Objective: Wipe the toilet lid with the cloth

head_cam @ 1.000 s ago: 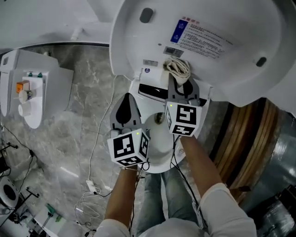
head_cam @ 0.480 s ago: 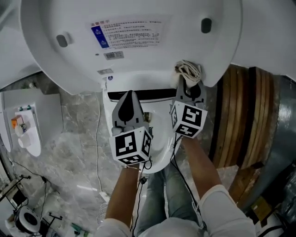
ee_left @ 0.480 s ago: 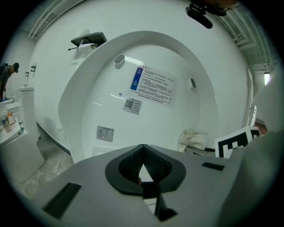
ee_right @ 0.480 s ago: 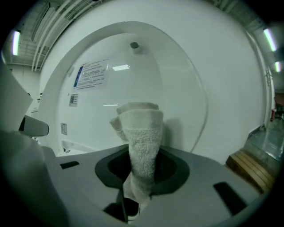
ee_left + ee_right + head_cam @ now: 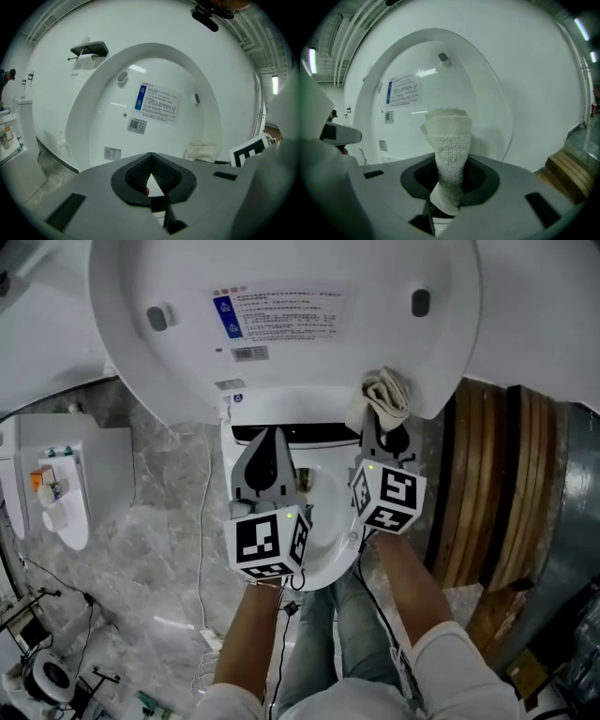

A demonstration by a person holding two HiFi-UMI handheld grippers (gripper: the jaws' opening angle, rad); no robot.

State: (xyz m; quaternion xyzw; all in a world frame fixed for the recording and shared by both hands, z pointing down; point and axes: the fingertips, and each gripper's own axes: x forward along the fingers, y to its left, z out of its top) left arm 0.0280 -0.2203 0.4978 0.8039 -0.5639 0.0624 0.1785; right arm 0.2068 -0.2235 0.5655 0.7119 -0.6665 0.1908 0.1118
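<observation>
The raised white toilet lid stands open, its inner face with a printed label toward me. My right gripper is shut on a folded off-white cloth, which sits by the lid's lower right part. In the right gripper view the cloth sticks up between the jaws in front of the lid. My left gripper is shut with nothing in it, over the toilet's rear edge just below the lid. The left gripper view shows the lid ahead and the cloth at the lower right.
The toilet bowl lies under both grippers. A second white fixture stands at the left on the grey marble floor, where a cable runs. Wooden slats are at the right. A paper holder hangs on the wall.
The view has swung so the lid sits centred. The right gripper with the cloth has moved from the lid's hinge area to its lower right part. The left gripper shifted a little beside it.
</observation>
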